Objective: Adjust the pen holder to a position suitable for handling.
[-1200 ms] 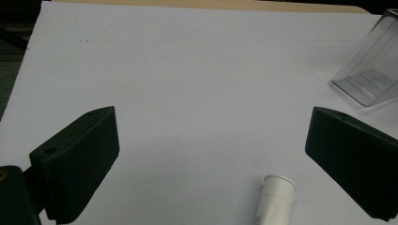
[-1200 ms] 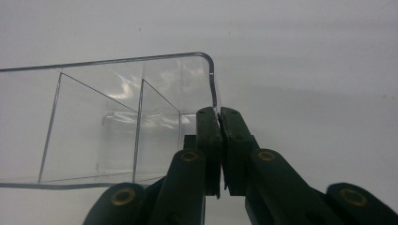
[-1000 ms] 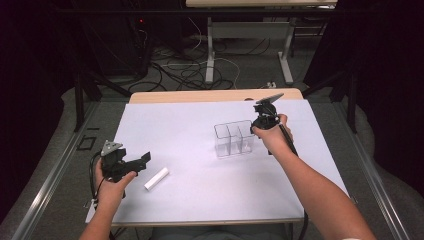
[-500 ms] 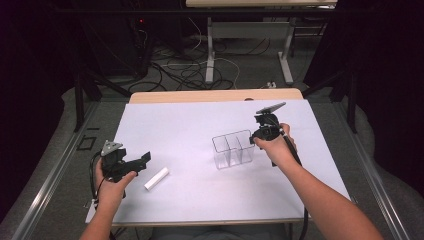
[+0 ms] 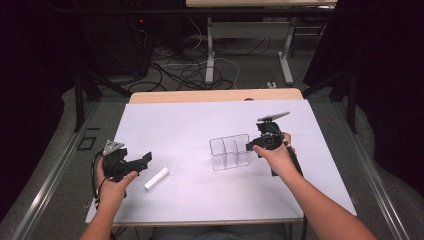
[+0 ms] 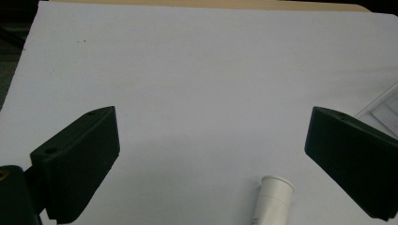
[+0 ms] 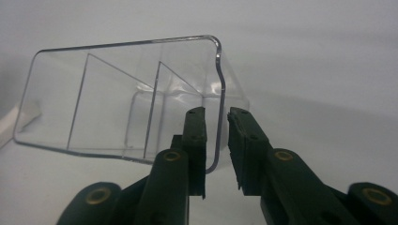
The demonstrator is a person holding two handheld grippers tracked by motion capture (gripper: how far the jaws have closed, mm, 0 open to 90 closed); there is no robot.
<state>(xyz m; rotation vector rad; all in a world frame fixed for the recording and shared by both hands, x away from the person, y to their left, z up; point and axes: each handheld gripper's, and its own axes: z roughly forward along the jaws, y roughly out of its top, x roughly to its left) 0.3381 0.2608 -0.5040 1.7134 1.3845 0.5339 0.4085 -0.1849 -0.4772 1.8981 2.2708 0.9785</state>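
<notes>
A white table (image 5: 200,125) sits in the middle of the high view, with a person's forearms coming in from the bottom edge.

Right of centre stands a clear organizer (image 5: 230,152), a see-through box split by thin dividers into three compartments. The right gripper (image 5: 255,145) is at its right end. In the right gripper view, the organizer (image 7: 126,108) spreads across the upper left, and its near end wall runs down between the two black jaws. The jaws have just been opening: a slim gap shows on each side of the wall, so they straddle it without clamping it.

At the lower left of the high view, the left gripper (image 5: 145,159) is held just above the table, jaws spread wide with nothing between them. A small white tube (image 5: 156,178) lies on the table just beside it, toward the centre. In the left gripper view the tube (image 6: 272,199) lies at the bottom edge, between the two parted jaws but touching neither.
</notes>
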